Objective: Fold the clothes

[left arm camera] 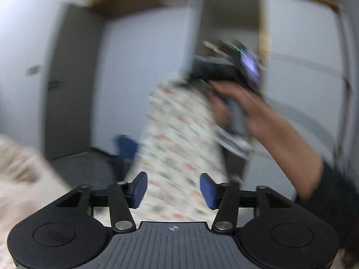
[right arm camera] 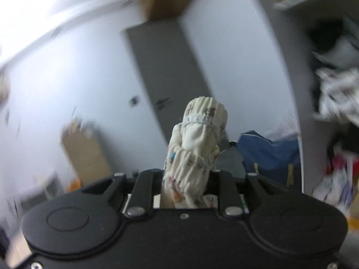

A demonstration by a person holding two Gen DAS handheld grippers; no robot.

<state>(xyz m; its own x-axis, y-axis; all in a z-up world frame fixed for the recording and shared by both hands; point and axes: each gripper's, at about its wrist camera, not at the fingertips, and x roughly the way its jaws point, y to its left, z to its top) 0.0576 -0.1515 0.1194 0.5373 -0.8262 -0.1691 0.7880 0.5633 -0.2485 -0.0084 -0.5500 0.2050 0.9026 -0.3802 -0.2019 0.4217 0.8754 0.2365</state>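
Up in the air to the right, our right gripper (right arm camera: 186, 179) clamps the bunched printed garment (right arm camera: 197, 148); our left gripper (left arm camera: 174, 189) stands apart, empty. Next we regrip a hanging edge to spread it.

two near-level wrist views, garment (left arm camera: 179, 134) shared

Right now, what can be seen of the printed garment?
The printed garment is cream cloth with small coloured motifs, soft and thin-looking. It hangs lifted in the air, its gathered elastic edge bunched and clamped in the right claw. The left claw is open, with the cloth seen between its blue pads, not pinched.
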